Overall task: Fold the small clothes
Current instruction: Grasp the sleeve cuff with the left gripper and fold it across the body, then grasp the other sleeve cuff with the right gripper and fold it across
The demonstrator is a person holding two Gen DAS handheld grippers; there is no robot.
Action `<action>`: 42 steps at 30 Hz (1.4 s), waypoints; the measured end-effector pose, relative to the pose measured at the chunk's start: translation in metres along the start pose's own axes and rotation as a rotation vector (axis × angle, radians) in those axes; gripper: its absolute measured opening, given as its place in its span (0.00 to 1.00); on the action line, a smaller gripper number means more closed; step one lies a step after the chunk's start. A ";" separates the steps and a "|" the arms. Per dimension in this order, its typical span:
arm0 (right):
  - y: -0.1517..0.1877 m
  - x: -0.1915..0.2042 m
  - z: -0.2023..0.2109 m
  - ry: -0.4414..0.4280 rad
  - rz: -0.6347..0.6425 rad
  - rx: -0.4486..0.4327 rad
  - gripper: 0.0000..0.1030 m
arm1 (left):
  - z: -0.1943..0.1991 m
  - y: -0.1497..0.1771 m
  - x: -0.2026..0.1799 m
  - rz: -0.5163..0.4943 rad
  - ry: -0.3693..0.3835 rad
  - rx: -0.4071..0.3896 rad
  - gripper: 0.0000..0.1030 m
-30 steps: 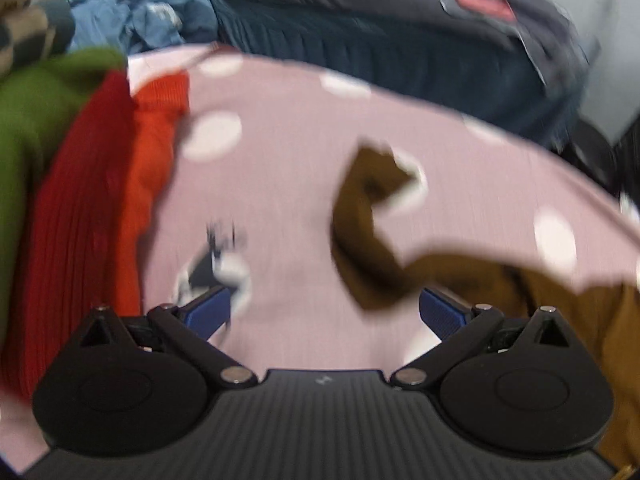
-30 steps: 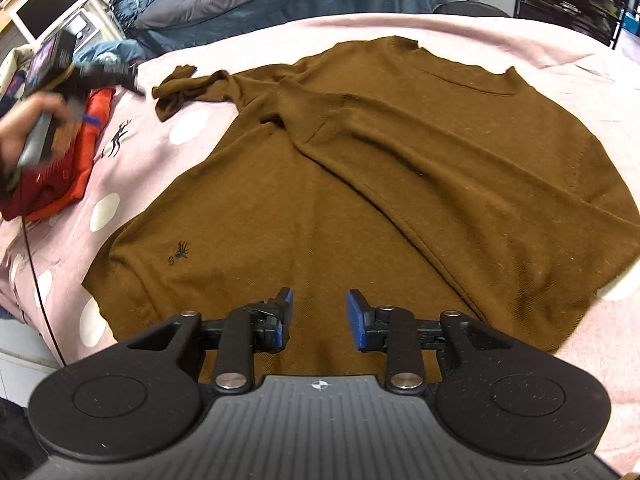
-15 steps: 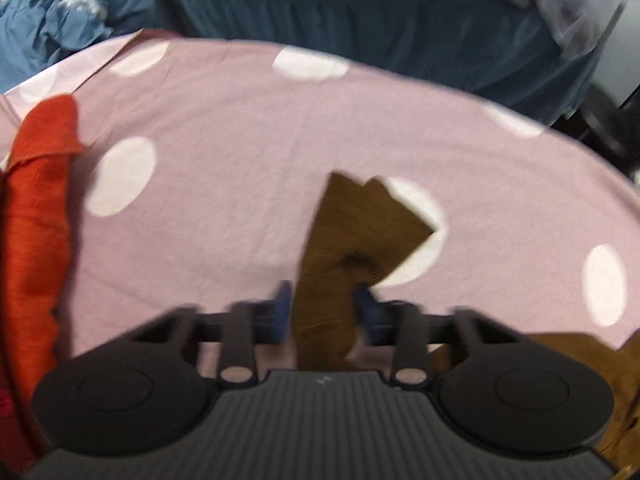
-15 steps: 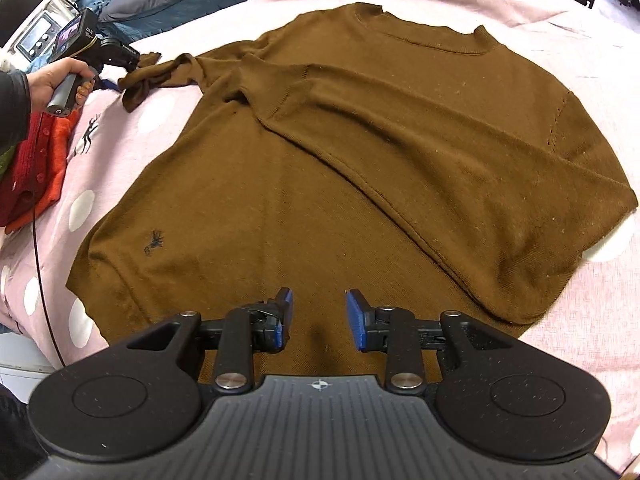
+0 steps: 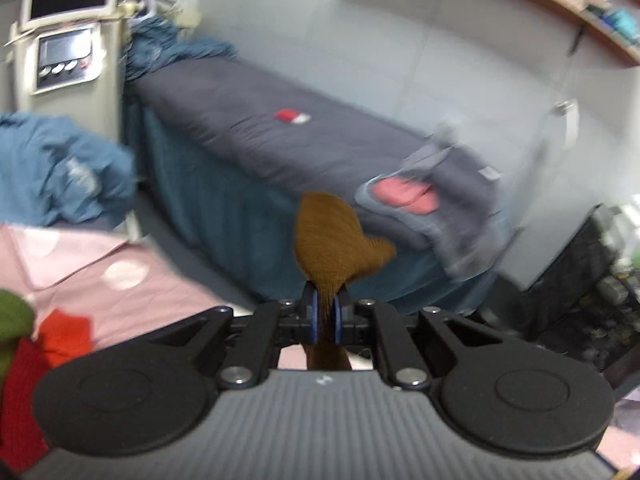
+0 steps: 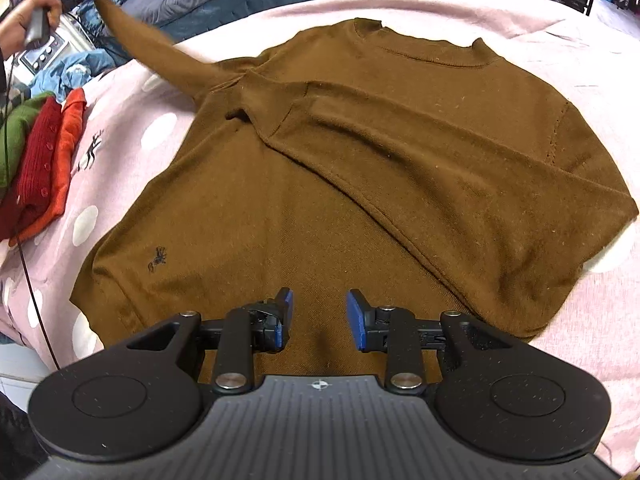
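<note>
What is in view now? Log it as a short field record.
garment: brown sweater, spread flat on pink dotted cover
left gripper: shut on sleeve cuff, lifted off the cover
right gripper: open, above the sweater's hem, holding nothing
other sleeve: folded across the body
side pile: red, orange, green knits at the cover's left edge

A grey-covered bed (image 5: pixel 304 136) stands along the pale tiled wall (image 5: pixel 400 40); a wooden shelf (image 5: pixel 560 4) runs above.
</note>
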State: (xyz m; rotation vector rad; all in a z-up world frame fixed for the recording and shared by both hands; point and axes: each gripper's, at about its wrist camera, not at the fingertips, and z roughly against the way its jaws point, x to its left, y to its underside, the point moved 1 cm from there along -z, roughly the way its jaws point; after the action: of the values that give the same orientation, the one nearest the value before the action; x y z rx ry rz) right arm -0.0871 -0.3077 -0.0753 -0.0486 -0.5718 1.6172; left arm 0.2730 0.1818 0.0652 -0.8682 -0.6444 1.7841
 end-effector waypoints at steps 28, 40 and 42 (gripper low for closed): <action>0.007 -0.069 0.026 0.089 -0.292 -0.157 0.52 | 0.099 0.412 -0.244 -0.817 0.396 0.580 0.89; -0.084 -0.070 -0.026 0.113 -0.193 -0.216 0.52 | 0.102 0.381 -0.169 -0.681 0.211 0.636 0.95; -0.087 -0.065 -0.036 0.105 -0.144 -0.165 0.45 | 0.102 0.381 -0.167 -0.682 0.202 0.642 0.95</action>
State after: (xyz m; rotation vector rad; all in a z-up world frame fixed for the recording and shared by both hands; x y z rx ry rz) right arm 0.0155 -0.3561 -0.0921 -0.2094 -0.6121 1.4171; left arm 0.0199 -0.1112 -0.1183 -0.3138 -0.1646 1.1426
